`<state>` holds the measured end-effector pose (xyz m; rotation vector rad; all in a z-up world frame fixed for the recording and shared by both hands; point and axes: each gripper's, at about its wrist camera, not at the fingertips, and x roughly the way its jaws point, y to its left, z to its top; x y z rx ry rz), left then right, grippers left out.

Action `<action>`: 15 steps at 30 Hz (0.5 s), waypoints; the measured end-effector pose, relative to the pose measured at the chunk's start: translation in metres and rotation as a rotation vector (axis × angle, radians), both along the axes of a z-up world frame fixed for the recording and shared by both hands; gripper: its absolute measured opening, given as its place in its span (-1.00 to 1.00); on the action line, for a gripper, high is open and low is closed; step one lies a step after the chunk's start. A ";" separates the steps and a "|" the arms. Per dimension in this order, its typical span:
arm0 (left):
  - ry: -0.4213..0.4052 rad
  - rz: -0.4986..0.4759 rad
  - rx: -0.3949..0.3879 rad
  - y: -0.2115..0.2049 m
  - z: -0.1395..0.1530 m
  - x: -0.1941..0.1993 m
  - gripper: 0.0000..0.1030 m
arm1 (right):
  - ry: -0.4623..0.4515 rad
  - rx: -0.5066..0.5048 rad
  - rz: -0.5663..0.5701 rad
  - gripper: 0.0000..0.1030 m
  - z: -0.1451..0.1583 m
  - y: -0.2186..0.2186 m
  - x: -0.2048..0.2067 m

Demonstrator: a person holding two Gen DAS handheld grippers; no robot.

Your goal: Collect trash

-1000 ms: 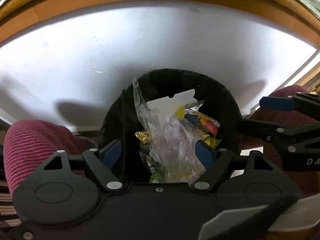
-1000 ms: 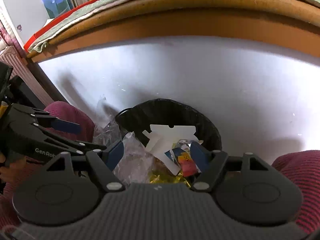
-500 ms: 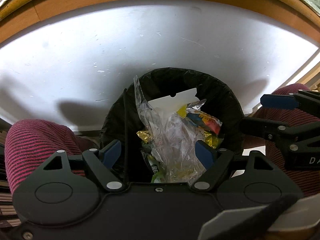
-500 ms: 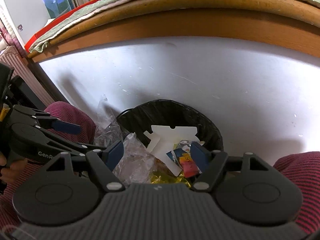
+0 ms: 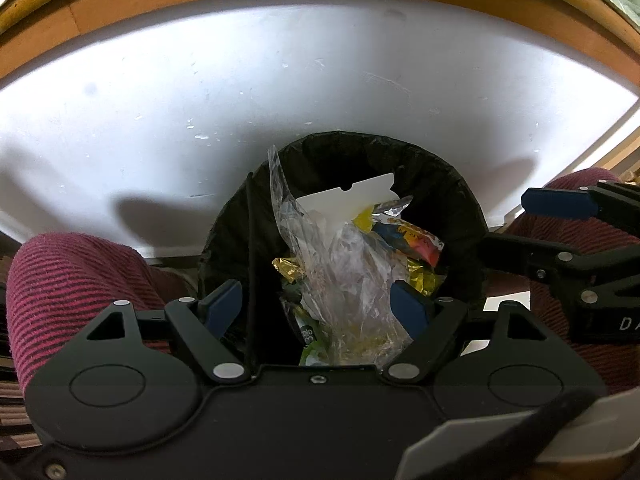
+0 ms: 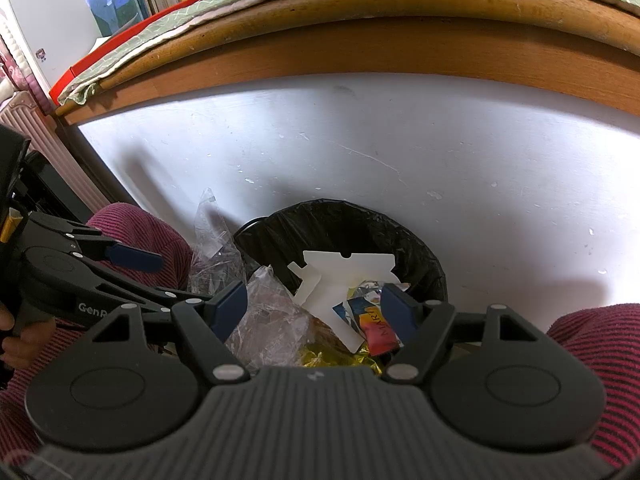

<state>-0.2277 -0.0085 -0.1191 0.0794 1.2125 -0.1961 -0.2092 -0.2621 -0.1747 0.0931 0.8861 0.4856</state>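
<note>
Above the black-lined bin (image 5: 460,200), full of wrappers (image 6: 372,328) and a clear plastic bag (image 5: 344,280), both grippers hover, jaws spread and empty. Probably the liner's rim should be pinched next, evenly on opposite sides.

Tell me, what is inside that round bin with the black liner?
The black-lined bin holds crumpled clear plastic wrap, a white flat card piece, a red-orange snack wrapper and gold foil. Anything deeper is covered by that pile.
</note>
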 end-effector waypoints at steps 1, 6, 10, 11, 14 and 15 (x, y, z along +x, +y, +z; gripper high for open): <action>0.001 0.001 -0.002 0.000 0.000 0.000 0.55 | 0.000 0.000 0.000 0.61 0.000 0.000 0.000; 0.000 -0.003 -0.006 0.000 0.001 0.001 0.55 | -0.001 -0.001 0.000 0.61 0.000 0.000 0.000; 0.008 -0.006 -0.012 0.000 0.000 0.001 0.55 | 0.000 -0.001 0.000 0.61 0.000 0.000 0.000; 0.009 -0.006 -0.015 -0.001 0.000 0.001 0.55 | 0.000 -0.001 0.000 0.61 0.000 0.000 0.000; 0.011 -0.007 -0.014 -0.001 0.000 0.001 0.55 | -0.001 -0.002 0.001 0.61 0.000 0.000 0.000; 0.010 -0.008 -0.013 -0.001 0.000 0.001 0.55 | -0.001 -0.002 0.001 0.61 0.000 0.000 0.000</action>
